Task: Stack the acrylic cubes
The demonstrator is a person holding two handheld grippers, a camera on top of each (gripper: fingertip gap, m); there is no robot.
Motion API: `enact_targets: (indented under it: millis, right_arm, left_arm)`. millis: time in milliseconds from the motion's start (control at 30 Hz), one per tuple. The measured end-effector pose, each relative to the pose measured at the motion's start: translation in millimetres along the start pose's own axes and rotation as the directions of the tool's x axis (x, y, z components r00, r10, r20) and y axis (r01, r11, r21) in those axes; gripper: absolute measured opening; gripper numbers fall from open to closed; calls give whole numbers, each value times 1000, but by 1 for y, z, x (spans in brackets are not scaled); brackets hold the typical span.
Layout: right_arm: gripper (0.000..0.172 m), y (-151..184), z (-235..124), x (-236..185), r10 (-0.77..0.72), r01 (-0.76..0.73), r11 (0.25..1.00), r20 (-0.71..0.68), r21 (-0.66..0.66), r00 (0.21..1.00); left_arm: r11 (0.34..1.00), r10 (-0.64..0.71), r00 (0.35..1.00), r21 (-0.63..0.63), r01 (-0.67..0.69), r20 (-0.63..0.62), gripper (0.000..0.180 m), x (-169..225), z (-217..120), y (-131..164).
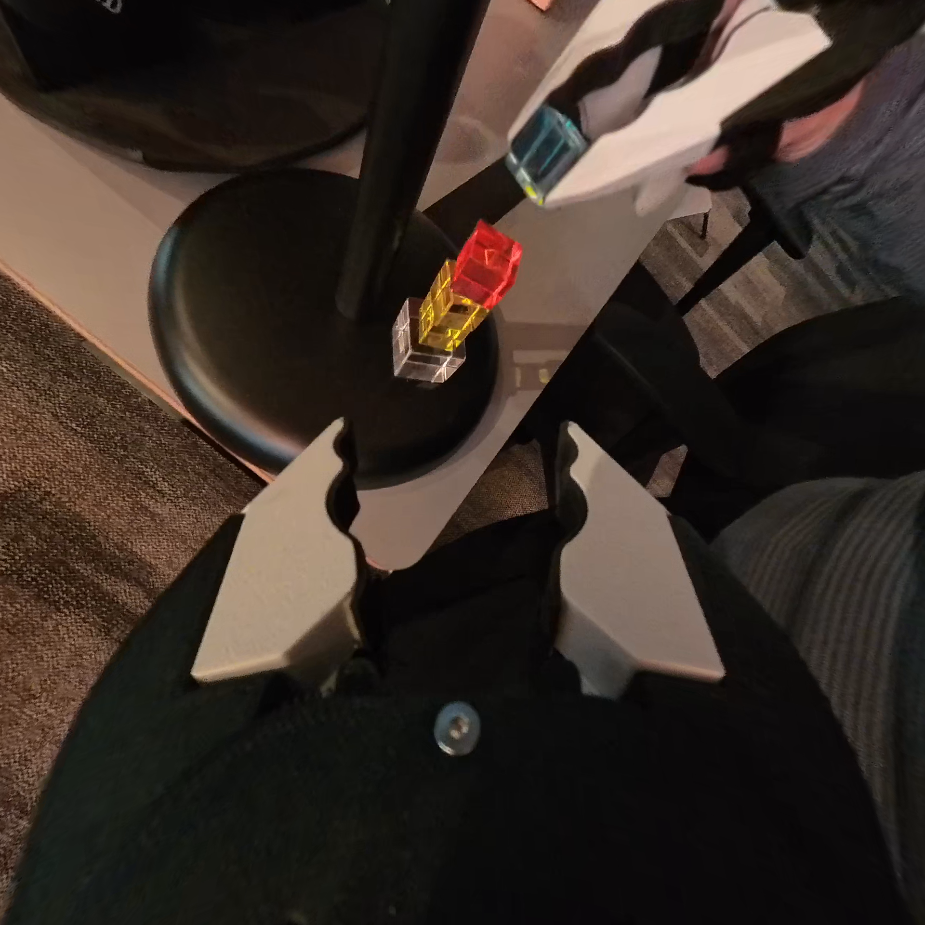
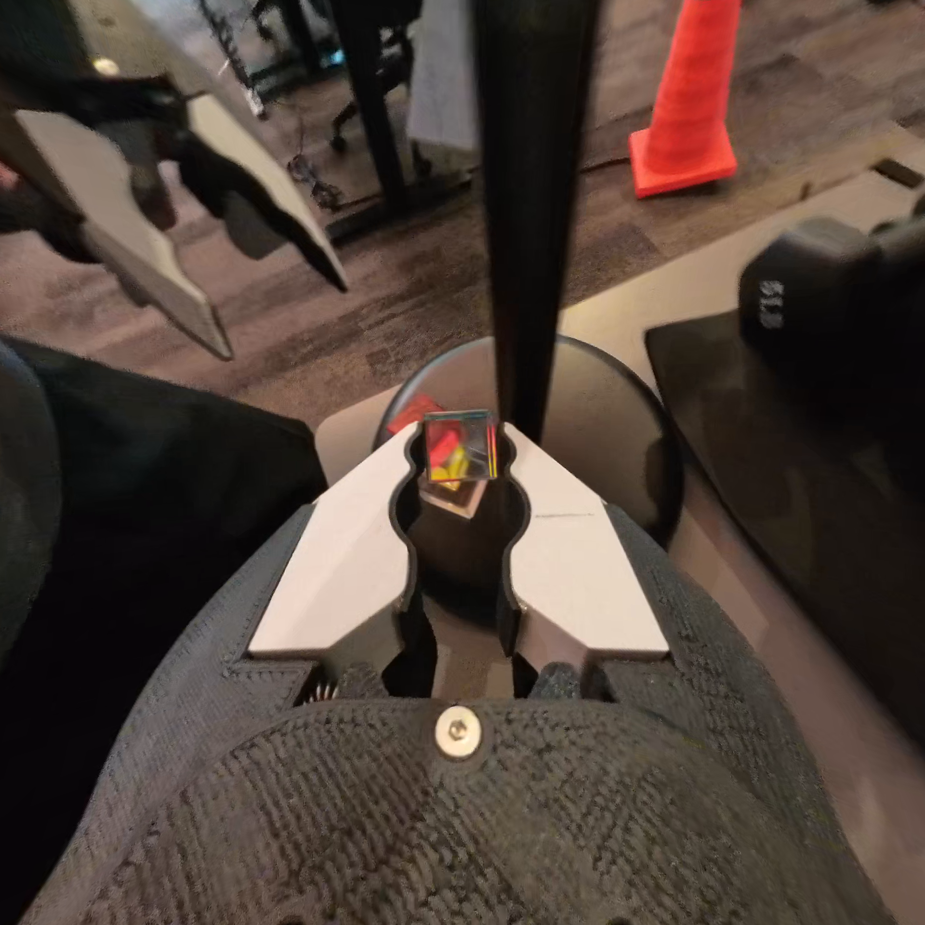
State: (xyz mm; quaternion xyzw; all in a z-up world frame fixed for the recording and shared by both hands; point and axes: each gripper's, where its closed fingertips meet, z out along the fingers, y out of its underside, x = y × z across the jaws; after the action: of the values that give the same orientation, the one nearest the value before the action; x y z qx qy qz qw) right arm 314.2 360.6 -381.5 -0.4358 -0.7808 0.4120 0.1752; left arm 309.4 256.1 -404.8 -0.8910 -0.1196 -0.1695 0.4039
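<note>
Above red-yellow-clear cube stack (image 1: 450, 305): right gripper (image 2: 460, 440) jaws pinching bluish clear cube (image 1: 545, 150); left gripper (image 1: 455, 450) jaws spread, bare.

The left hand-held gripper (image 1: 453, 445) gapes wide and bare; the right hand-held gripper (image 2: 460, 440) pinches a cube.

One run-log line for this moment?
left gripper open, empty | right gripper gripping blue cube | above cube stack

A clear glass-like cube (image 1: 428, 353) sits on the round black stand base (image 1: 250, 320), bearing a translucent yellow cube (image 1: 448, 313) and a translucent red cube (image 1: 488, 265) stacked askew. A pale blue transparent cube (image 1: 545, 150), above the base, is pinched in the right gripper (image 2: 460, 445).
</note>
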Motion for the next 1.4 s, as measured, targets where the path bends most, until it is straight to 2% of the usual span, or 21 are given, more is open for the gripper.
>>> enact_targets:
  millis: [167,433,500,633,700,800,900,967,1067,1167,1267,1400]
  right_arm:
    - [26,-9,18,-21,-136,137,983,18,-120,991]
    - [26,4,31,-20,-163,157,959,-4,-236,987]
    - [28,1,31,-19,-144,137,967,-19,-216,989]
    - [57,-2,22,-24,-83,78,984,-29,-157,996]
    - [65,0,9,-23,-44,39,994,-53,-102,998]
    - [69,16,-21,8,54,-51,998,-222,21,973]
    - [68,69,-47,72,238,-208,971,-463,115,854]
    - [70,118,-56,112,370,-353,924,-573,147,731]
    - [70,184,-74,152,518,-505,826,-689,249,507]
    - [70,230,-106,167,603,-549,741,-742,386,292]
    - [65,249,-141,164,659,-506,688,-740,519,137]
    - [23,256,-189,138,670,-418,668,-742,616,-23]
  left_arm:
    - [999,33,999,0,-33,-11,80,5,4,-5]
    - [999,43,999,-7,-43,11,84,6,5,2]
    - [999,42,999,-11,-42,14,86,7,5,4]
    - [999,34,999,-13,-33,14,87,8,6,7]
    - [1000,26,1000,-12,-25,18,89,8,5,9]
    - [1000,2,1000,1,-2,24,89,6,2,10]
    - [1000,-21,999,13,21,30,89,4,-1,12]
    - [999,-32,999,10,32,34,90,2,-3,15]
    - [999,-47,998,4,47,46,91,0,-6,19]
    - [998,-62,995,23,61,72,90,-4,-11,21]
    - [994,-63,991,94,52,116,84,-10,-19,14]
    - [974,-32,976,225,-17,214,85,-21,-34,-19]
